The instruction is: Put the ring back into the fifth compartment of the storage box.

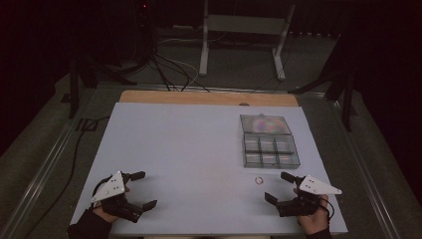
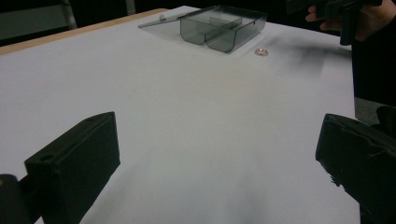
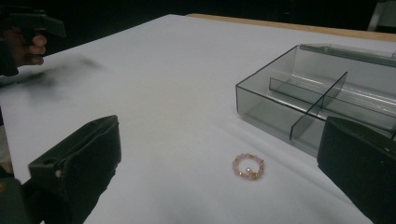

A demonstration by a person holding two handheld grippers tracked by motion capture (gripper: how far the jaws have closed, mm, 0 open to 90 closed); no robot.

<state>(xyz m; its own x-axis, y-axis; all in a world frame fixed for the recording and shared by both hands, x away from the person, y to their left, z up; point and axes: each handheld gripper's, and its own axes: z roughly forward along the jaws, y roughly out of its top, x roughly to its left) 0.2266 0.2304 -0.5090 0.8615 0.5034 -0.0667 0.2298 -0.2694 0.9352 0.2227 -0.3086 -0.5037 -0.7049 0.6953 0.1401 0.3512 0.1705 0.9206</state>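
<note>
bead ring between right tongs

The room is dim and its far side is nearly black. Soft overhead light falls on the white bench, the brightest surface. The high view is grainy and soft. In both gripper views the black fingers are blurred, with smudged shadows on the sheet beyond them.

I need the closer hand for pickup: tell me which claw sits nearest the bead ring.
The right claw; the bead ring lies just before it, while the left claw is far across the table.
</note>
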